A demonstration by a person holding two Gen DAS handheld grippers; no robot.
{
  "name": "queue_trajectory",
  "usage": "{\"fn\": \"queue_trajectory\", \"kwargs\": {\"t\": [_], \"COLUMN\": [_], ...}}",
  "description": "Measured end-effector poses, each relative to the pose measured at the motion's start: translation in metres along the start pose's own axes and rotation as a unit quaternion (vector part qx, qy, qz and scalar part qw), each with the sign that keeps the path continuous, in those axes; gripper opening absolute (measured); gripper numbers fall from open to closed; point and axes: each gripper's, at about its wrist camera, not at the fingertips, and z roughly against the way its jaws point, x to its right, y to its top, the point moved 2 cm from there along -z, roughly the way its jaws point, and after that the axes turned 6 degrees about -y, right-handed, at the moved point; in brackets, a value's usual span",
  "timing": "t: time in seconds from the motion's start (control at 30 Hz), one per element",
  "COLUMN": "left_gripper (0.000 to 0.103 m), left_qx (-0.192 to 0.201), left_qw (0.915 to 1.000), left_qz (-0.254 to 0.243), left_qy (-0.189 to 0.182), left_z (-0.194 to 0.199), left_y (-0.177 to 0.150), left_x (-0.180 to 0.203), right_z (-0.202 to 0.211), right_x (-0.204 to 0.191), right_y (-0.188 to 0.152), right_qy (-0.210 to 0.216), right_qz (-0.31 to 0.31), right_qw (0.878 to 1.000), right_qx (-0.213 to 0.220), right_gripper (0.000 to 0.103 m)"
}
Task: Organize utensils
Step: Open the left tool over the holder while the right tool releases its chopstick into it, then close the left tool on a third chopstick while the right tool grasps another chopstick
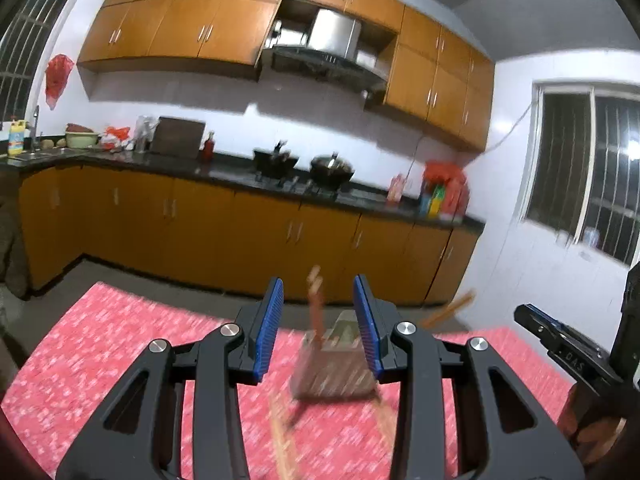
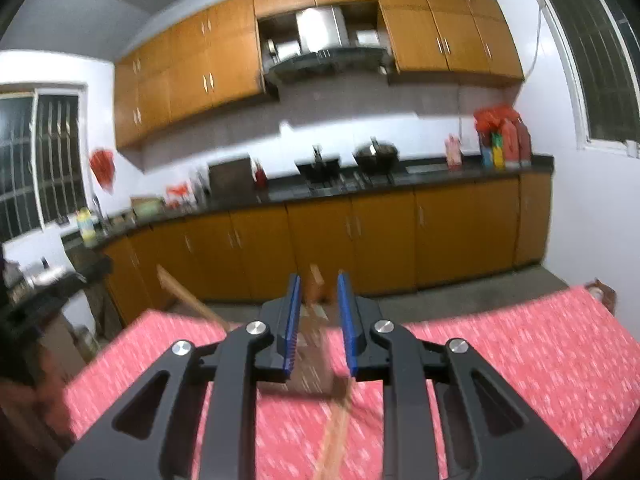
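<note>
left wrist view: the left gripper is released, jaws spread wide with nothing between the pads, hanging above a brownish utensil holder on the red patterned tablecloth. a wooden utensil stands upright in the holder; loose chopsticks lie on the cloth in front of it, though blur makes them hard to count. the right gripper is also parted and empty, near the same holder. to do this well, come down on one chopstick squarely, close near its middle, then lift it tip-down into the holder.
</note>
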Motion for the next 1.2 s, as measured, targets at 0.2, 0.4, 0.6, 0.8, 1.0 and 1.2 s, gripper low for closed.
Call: {"fn": "queue_trajectory", "kwargs": {"t": [0.2,0.4,0.6,0.8,1.0,1.2], "left_gripper": [0.036,0.036,0.036,0.036,0.036,0.034], "left_qx": [-0.132,-0.217,-0.239,-0.253,-0.264,-0.273], "left_qw": [0.9901,0.9743,0.9690,0.9654,0.9625,0.9602], "left_qz": [-0.003,0.017,0.028,0.033,0.041,0.042], "left_qy": [0.046,0.058,0.055,0.053,0.049,0.042], "left_z": [-0.026,-0.039,-0.037,-0.040,-0.043,-0.045], "left_y": [-0.071,-0.131,-0.157,-0.165,-0.172,-0.177], "left_x": [-0.028,-0.048,-0.049,-0.048,-0.046,-0.044], "right_z": [-0.052,-0.073,-0.080,-0.085,-0.086,-0.087], "right_x": [0.019,0.011,-0.003,-0.008,-0.008,-0.014], "right_y": [-0.100,-0.159,-0.166,-0.173,-0.172,-0.178], "right_qy": [-0.020,-0.007,-0.004,-0.015,-0.014,-0.029], "right_qz": [-0.014,-0.016,-0.003,0.016,0.022,0.054], "right_qw": [0.982,0.963,0.960,0.959,0.959,0.957], "right_qx": [-0.185,-0.269,-0.279,-0.283,-0.282,-0.283], "right_gripper": [0.021,0.021,0.020,0.017,0.014,0.008]}}
